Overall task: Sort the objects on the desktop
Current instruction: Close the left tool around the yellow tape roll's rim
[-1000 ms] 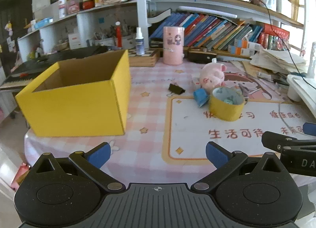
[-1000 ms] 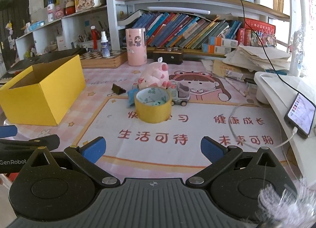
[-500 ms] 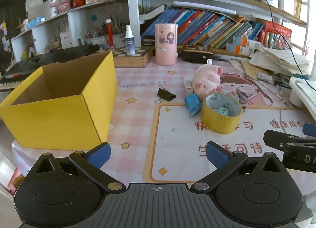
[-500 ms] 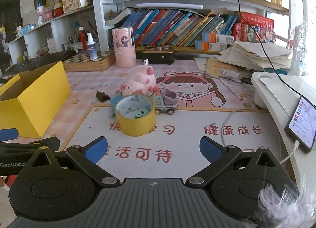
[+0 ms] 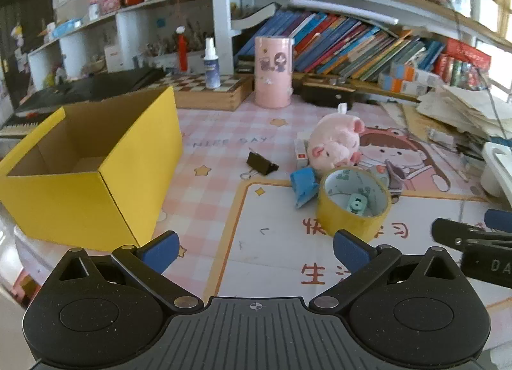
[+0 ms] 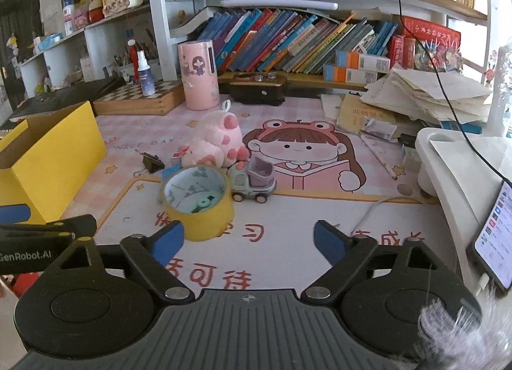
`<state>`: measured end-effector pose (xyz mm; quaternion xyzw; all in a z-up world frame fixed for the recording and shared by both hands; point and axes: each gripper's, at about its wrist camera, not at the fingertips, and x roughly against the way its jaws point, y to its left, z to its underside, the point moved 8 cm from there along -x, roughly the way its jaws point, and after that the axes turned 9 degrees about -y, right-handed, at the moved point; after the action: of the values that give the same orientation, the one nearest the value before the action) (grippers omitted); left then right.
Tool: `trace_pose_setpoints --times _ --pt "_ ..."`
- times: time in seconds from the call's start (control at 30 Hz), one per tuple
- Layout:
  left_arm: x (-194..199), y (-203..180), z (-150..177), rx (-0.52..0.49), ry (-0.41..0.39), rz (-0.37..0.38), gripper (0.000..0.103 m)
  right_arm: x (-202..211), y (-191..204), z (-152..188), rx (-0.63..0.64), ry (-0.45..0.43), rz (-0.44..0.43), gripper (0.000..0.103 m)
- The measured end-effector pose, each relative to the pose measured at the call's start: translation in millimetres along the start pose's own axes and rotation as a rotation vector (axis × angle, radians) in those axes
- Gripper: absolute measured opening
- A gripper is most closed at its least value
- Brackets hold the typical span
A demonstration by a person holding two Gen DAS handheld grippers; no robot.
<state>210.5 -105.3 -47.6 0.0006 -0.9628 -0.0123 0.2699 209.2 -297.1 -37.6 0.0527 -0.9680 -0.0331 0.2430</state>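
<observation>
1. The tape roll (image 6: 198, 202) stands on its edge-ring on the white mat of the worktop (image 6: 320, 229), just ahead of the right gripper (image 6: 248, 238); it is a wide yellow ring with a pale printed core, and a small green piece lies inside it.
2. Close behind it sit a pink plush (image 6: 214, 146), a toy truck (image 6: 252, 182), a blue scrap (image 5: 302, 182) and a black clip (image 5: 260, 163); the yellow box (image 5: 92, 168) stands open to the left, well apart.
3. The right gripper's fingers are closing with nothing between them yet; the roll lies off toward the left finger (image 6: 168, 240), not centred.
4. The left gripper (image 5: 254, 246) is wide open and empty.
5. To do the grasp well, I judge the right gripper should shift left to centre on the roll, keep wide enough to straddle it, and avoid nudging the truck.
</observation>
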Motion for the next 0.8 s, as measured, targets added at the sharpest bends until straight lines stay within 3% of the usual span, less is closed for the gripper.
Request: trace_pose_setpoints --times 0.17,0.8 --pt "-10.4 -13.7 -4.0 0.022 0.009 -0.016 0.102 -10.0 -19.6 -7.0 -0.003 -0.003 -0.007 0.078" --pt "-75.7 -101.6 -10.2 -0.075 0.12 0.115 0.103 -43.4 -89.6 -24.5 -0.037 -0.011 0.012 0.079"
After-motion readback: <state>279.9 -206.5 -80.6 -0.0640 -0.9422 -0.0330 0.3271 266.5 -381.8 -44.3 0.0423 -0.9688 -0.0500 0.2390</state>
